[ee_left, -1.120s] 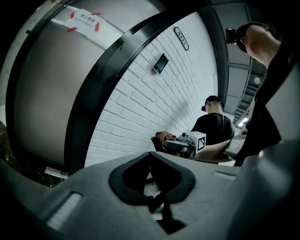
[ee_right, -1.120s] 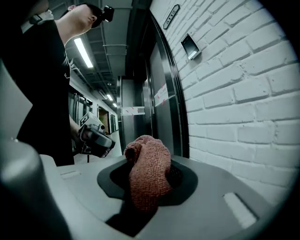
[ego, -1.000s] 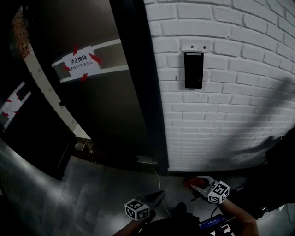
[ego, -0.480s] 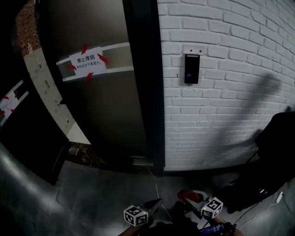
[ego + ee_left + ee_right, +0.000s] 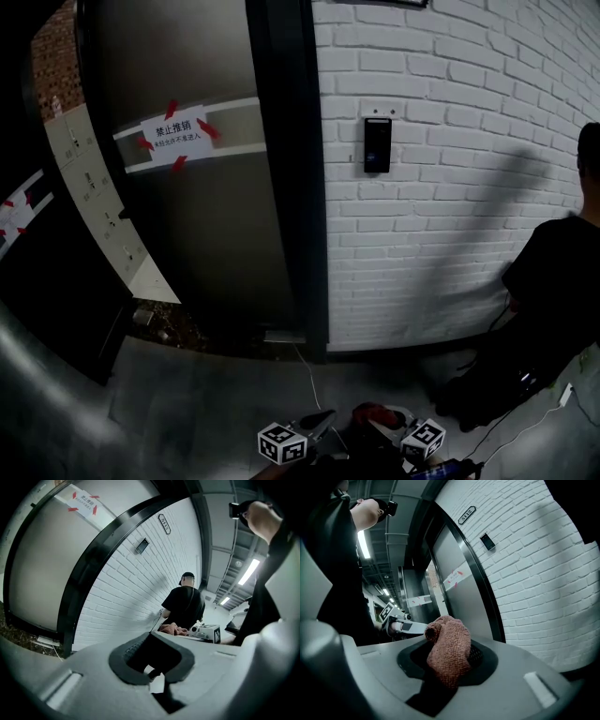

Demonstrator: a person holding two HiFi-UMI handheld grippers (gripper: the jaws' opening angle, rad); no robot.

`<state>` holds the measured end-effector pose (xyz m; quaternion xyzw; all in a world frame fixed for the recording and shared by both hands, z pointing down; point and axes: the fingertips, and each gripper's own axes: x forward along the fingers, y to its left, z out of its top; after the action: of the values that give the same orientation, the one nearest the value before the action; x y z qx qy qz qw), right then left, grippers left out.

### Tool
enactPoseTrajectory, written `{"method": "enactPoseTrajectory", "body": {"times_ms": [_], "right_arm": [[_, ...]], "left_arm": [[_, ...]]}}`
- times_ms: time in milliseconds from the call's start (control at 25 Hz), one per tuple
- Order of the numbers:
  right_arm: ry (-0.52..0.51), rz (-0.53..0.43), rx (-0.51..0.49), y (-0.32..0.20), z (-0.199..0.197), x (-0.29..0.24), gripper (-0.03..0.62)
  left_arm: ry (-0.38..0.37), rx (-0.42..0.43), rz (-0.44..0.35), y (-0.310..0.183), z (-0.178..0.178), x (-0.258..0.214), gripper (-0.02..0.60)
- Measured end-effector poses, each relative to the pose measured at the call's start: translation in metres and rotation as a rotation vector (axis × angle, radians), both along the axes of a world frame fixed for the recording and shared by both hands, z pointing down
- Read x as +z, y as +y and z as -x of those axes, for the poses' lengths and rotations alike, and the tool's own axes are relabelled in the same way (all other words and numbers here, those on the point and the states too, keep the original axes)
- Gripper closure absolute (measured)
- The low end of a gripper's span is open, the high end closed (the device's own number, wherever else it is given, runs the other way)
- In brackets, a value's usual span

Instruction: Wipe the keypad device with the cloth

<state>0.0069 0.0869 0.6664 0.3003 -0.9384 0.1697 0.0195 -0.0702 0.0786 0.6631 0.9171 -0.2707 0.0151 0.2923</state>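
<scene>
The keypad device (image 5: 377, 145) was fixed on the white brick wall (image 5: 450, 216), just to the right of the dark door frame (image 5: 295, 187). It was high above both grippers and well apart from them, and nothing touched it.

The right gripper (image 5: 449, 660) had its fingers clenched on the reddish cloth (image 5: 449, 648). The cloth was bunched between the fingers; one part stood up above them and one part hung down in front. In the head view the right gripper (image 5: 380, 419) was low at the bottom edge, and the cloth (image 5: 373, 411) was seen at its tip, far below the device.

The left gripper (image 5: 152, 660) had its fingers pressed together, and nothing was between them. In the head view it (image 5: 323, 417) was just beside the right gripper, over the grey floor (image 5: 216, 384).

A paper notice (image 5: 175, 131) was taped on the metal door (image 5: 216, 244) to the left of the frame. Another person in black clothes (image 5: 553, 281) stood at the right, near the wall.
</scene>
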Motion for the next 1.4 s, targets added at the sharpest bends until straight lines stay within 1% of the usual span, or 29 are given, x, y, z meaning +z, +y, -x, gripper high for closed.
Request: {"method": "enactPoseTrajectory", "body": {"times_ms": [280,520,680,840,960,1160,1400], "right_arm": [[0.001,-0.022,0.046,0.002,-0.010,0.005,0.485],[-0.009,-0.012,0.070,0.009,-0.007,-0.001,0.485],[-0.017,-0.004,0.079,0.017,0.001,-0.003,0.487],[-0.011,0.007,0.076,0.021,0.006,-0.004,0.487],[0.002,-0.013,0.081,0.021,0.002,0.005,0.487],[-0.032,0.004,0.085,0.024,0.011,-0.011,0.487],[-0.041,0.016,0.088,0.027,0.009,-0.010,0.487]], "left_arm": [[0.005,0.025,0.003,0.007,-0.006,0.003,0.577],[-0.008,0.079,-0.014,0.014,-0.018,0.007,0.577],[-0.009,0.105,-0.003,0.022,-0.017,0.010,0.577],[-0.007,0.108,0.001,0.023,-0.016,0.012,0.577],[-0.012,0.114,0.001,0.025,-0.015,0.012,0.577],[-0.017,0.104,-0.008,0.024,-0.014,0.011,0.577],[-0.017,0.116,-0.004,0.028,-0.022,0.011,0.577]]}}
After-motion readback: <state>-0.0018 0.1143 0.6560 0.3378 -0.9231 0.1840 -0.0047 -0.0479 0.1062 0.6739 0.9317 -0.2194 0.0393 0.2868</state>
